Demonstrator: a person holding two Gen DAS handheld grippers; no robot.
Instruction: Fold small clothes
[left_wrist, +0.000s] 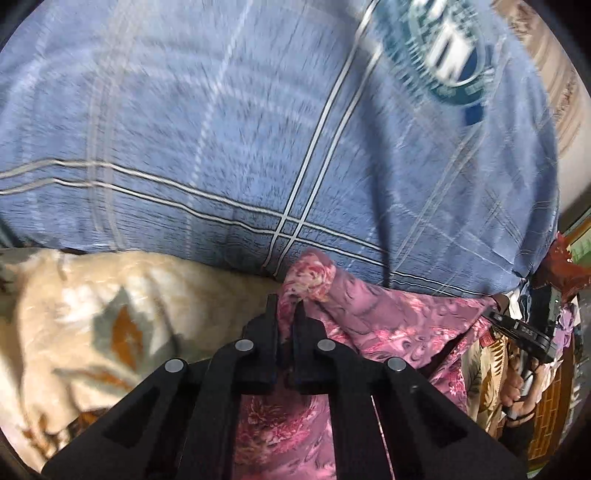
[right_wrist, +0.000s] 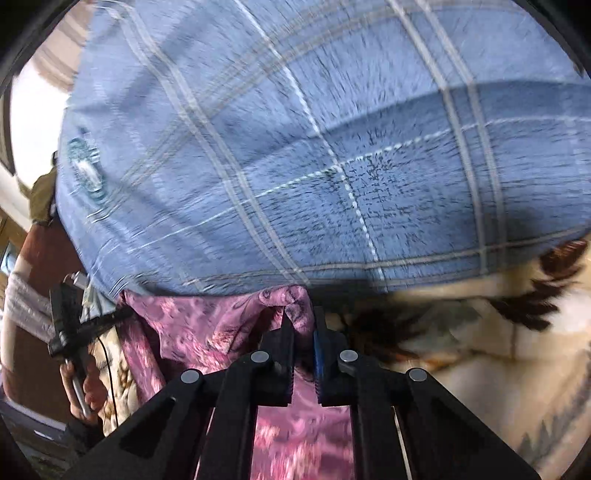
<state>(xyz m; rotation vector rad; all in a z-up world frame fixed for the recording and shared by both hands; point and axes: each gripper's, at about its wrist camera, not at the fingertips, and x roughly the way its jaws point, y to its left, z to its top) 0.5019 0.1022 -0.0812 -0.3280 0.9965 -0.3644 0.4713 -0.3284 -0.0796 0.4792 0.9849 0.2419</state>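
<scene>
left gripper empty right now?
No: in the left wrist view the left gripper is shut on a fold of the pink floral garment.

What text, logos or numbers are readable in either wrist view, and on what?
Nothing can be read.
Round teal and white emblem printed on the blue checked cotton sheet: lettering smeared by motion blur.
Same emblem in the right wrist view: too small and blurred.
Small white marking on the black gripper body at the left view's right edge: too small.

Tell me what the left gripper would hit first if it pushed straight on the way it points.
The left gripper, jaws shut on the pink floral garment, would likely meet the blue plaid pillow just ahead, though depth is unclear.
</scene>
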